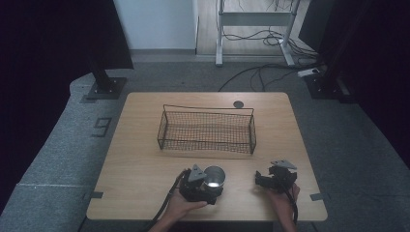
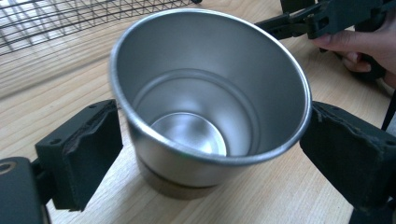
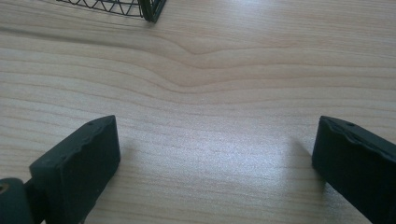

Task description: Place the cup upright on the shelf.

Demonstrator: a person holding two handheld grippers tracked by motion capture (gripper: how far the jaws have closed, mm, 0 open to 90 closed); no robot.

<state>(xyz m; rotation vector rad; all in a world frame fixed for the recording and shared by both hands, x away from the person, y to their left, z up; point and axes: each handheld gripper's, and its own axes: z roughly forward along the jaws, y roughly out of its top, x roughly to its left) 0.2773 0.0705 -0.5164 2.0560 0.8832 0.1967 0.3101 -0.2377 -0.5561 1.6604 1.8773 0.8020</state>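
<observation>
A shiny steel cup (image 1: 215,176) stands upright and empty on the wooden table (image 1: 140,174), near its front edge. My left gripper (image 1: 212,184) is open around it. In the left gripper view the cup (image 2: 210,93) sits between the two black pads (image 2: 79,149), which stand right at its sides, about as wide apart as the cup's rim. My right gripper (image 1: 259,180) rests low to the right of the cup, held by a hand. It is open, and the right gripper view has bare wood between its jaws (image 3: 215,154).
A black wire basket (image 1: 206,145) stands empty in the middle of the table, behind the cup. Its mesh reaches into the left gripper view (image 2: 56,23) and a corner into the right gripper view (image 3: 140,9). A small dark disc (image 1: 238,104) lies at the far edge.
</observation>
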